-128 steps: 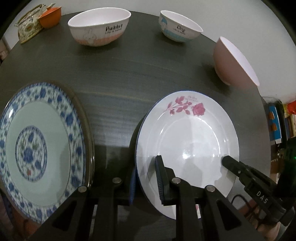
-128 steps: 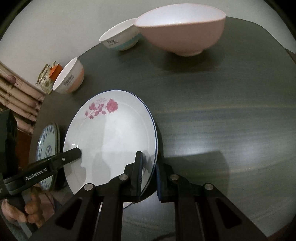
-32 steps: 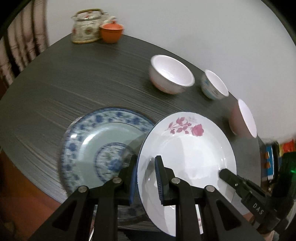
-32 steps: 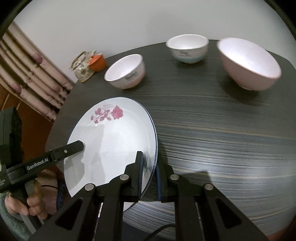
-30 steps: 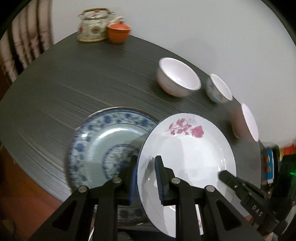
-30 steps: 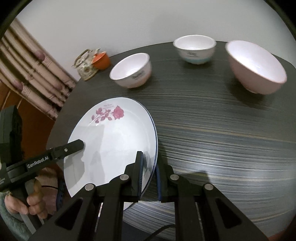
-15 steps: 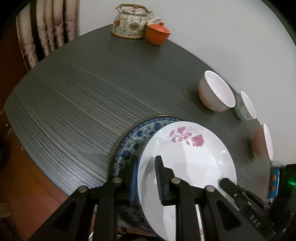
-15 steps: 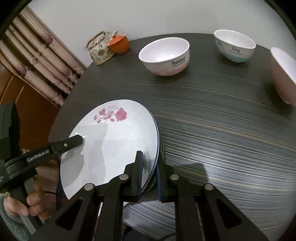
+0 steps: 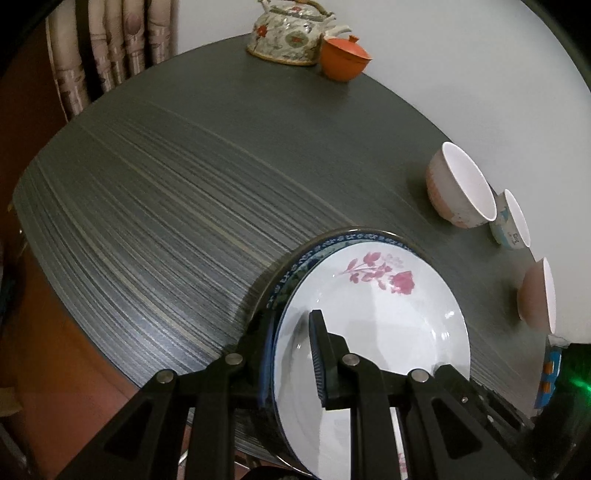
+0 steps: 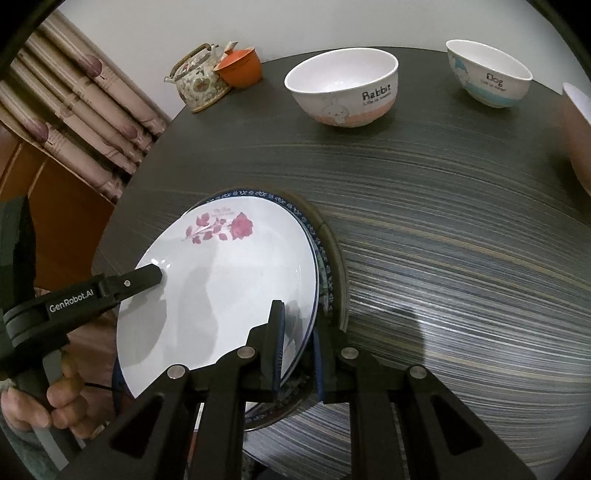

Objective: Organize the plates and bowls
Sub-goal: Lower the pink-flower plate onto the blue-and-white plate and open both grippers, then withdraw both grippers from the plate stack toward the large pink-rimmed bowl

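Observation:
A white plate with a pink rose (image 9: 384, 325) (image 10: 229, 280) sits over the blue-patterned plate (image 9: 295, 266) (image 10: 325, 273) near the table's front edge; only the blue rim shows. My left gripper (image 9: 291, 354) (image 10: 147, 277) is shut on the white plate's left rim. My right gripper (image 10: 299, 347) is shut on its right rim. Whether the white plate rests fully on the blue one I cannot tell.
On the dark round table (image 9: 184, 192) stand a Rabbit bowl (image 10: 343, 88) (image 9: 458, 188), a Dog bowl (image 10: 489, 74) (image 9: 511, 221), a pink bowl (image 9: 537, 295) (image 10: 576, 136), and a floral teapot (image 9: 291, 33) (image 10: 199, 79) with an orange cup (image 9: 343, 59) (image 10: 240, 66). Curtains (image 10: 74, 107) hang at left.
Both grippers carried the white rose plate to the left and down over the blue-patterned plate, which is now almost covered. The bowls have shifted to the right of the views.

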